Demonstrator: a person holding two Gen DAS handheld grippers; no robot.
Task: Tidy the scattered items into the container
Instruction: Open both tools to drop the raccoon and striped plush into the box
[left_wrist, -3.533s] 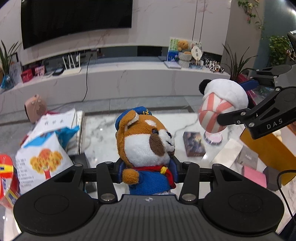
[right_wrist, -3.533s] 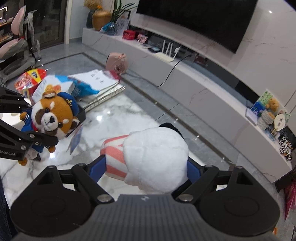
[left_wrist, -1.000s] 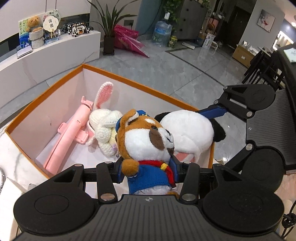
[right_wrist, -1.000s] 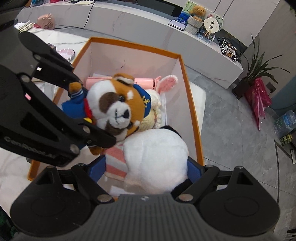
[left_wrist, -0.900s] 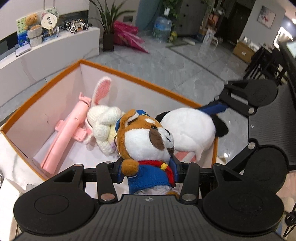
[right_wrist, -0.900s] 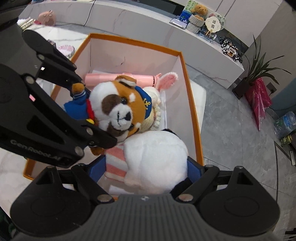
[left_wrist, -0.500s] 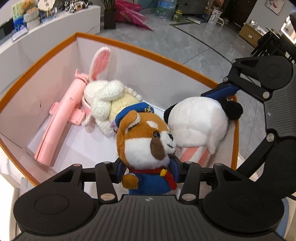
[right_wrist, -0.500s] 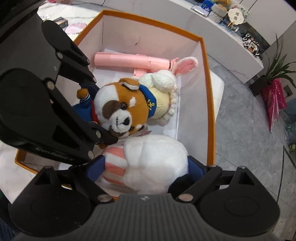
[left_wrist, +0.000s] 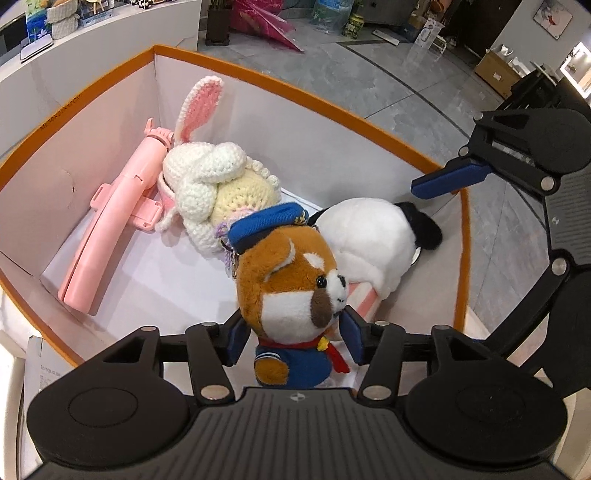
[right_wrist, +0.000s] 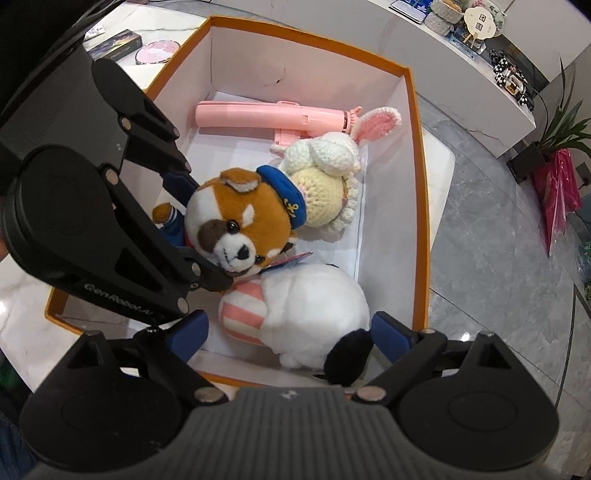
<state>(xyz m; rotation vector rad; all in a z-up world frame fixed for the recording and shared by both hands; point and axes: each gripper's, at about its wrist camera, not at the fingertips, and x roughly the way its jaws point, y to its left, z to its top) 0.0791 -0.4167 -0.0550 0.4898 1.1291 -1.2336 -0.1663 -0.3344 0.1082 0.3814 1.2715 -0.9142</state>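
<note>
Around you lies a glossy grey tiled floor (right_wrist: 491, 229). A long white marble ledge (right_wrist: 461, 62) carries small ornaments, and a potted plant (right_wrist: 554, 129) stands beside pink bags (right_wrist: 559, 184).

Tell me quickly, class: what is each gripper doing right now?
Left gripper: jaws opening, the sailor bear plush between them, over the orange box.
Right gripper: jaws open, the white plush lying released between them.

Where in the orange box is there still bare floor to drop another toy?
Bare floor lies between the pink stick, the fox toy and the near wall of the box. The far side is crowded: the knitted rabbit and the white toy fill it.
</note>
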